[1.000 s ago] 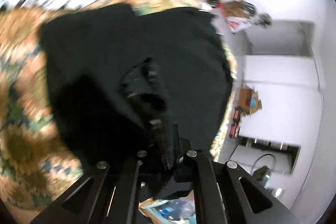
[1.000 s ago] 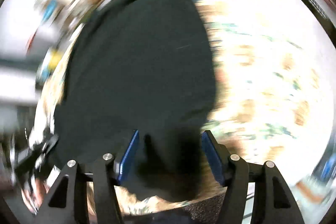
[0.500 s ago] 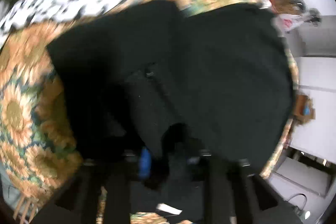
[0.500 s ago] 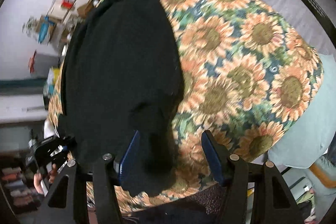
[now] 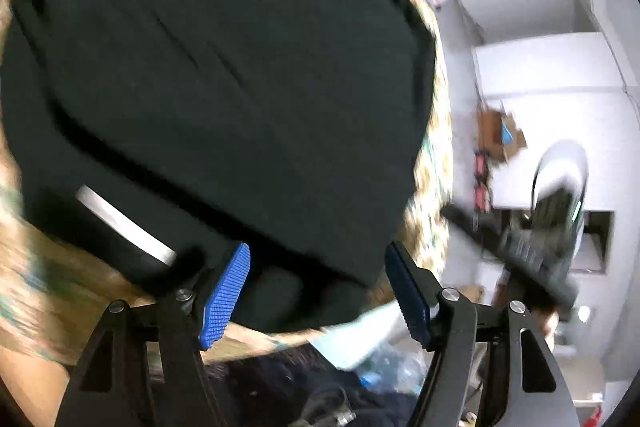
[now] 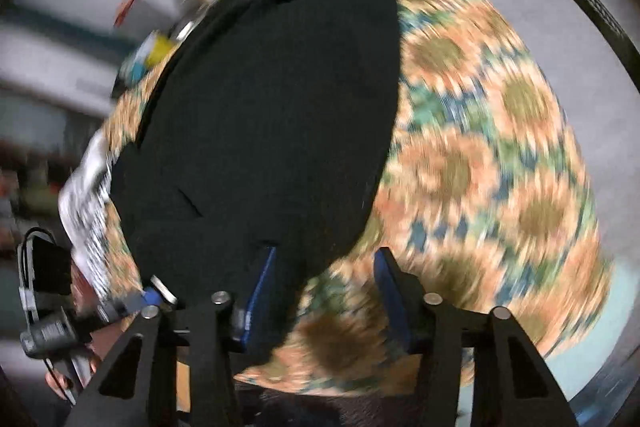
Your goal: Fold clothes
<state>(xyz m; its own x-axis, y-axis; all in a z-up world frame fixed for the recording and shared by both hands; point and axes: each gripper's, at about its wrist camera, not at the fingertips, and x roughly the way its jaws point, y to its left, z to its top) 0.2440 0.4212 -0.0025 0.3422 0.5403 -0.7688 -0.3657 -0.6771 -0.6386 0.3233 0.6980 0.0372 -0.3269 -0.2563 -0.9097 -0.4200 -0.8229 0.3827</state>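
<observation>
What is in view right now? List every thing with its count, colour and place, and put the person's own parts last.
Garment: one, black, spread flat on the sunflower cloth.
Sunflower cloth: one, orange and green print, covering the surface under the garment.
Room clutter: several blurred boxes and items, mixed colours, beyond the cloth's edge; too blurred to count.
Left claw: one, black with blue pads, jaws open, just been opening, above the garment's near edge, nothing pinched.
Right claw: one, black with blue pads, jaws just been closing, straddling the garment's near corner, not pressing it.
</observation>
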